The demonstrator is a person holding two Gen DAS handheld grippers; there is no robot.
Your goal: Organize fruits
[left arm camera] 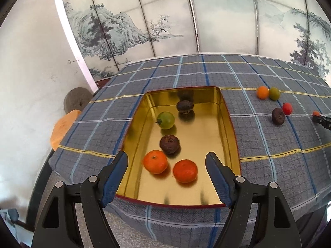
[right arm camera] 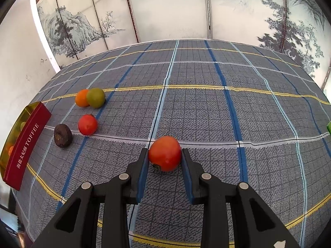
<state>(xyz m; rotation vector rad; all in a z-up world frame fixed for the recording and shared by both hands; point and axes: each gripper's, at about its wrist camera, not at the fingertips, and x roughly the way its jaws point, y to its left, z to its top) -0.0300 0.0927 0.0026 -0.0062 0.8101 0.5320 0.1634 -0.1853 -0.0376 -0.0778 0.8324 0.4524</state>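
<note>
Beside four loose fruits, right gripper (right arm camera: 165, 155) clamps a red tomato (right arm camera: 164, 153); left gripper (left arm camera: 166, 161) gapes over tin (left arm camera: 232, 128).

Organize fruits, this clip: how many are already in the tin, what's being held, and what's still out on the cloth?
Done: five fruits lie in the tin. In hand: the right gripper has its jaws closed on a red fruit at the cloth; the left gripper is open over the tin. Left: an orange one, a green one, another red one and a dark one.
</note>
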